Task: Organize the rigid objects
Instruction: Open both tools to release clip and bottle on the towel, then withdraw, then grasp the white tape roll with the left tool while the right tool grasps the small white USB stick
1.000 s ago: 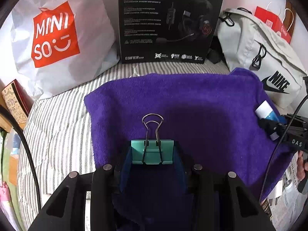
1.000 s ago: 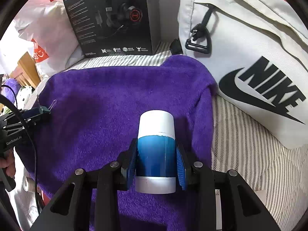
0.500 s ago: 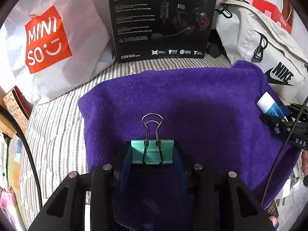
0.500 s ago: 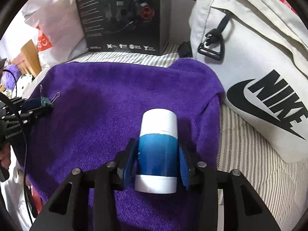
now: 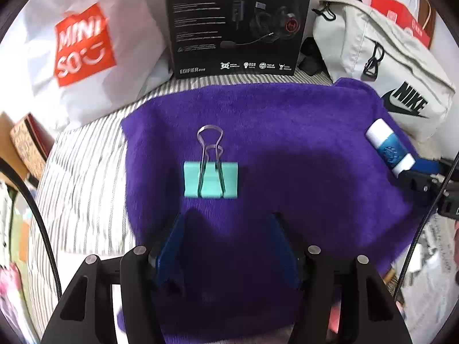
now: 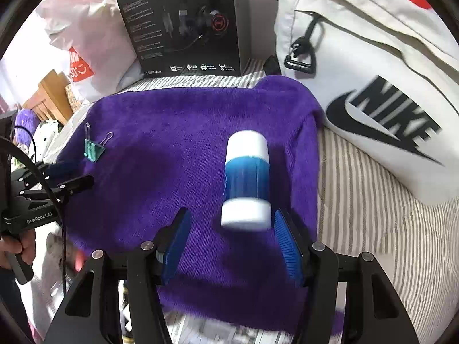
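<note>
Striped bedding spread with a purple towel point(image 5: 287, 132) serves as the work surface; both hand-held grippers hang over it, tilted downward. Nearest the lens, the left gripper point(image 5: 226, 240) has its jaws opening, nothing between the blue pads; the teal binder clip point(image 5: 210, 179) lies flat on the towel just beyond the fingertips, wire handles pointing away. On the other side the right gripper point(image 6: 231, 240) is likewise opening, its pads clear of the blue-and-white tube point(image 6: 246, 180), which lies on the towel with its near cap between the fingertips. Beyond the towel stand a black headset box point(image 5: 238, 23), a white shopping bag point(image 5: 83, 51) and a pale Nike bag point(image 6: 373, 86). Both items appear just set down, so the placing step looks nearly finished; the next move likely calls for drawing each gripper straight back without nudging clip or tube, which could roll.
</note>
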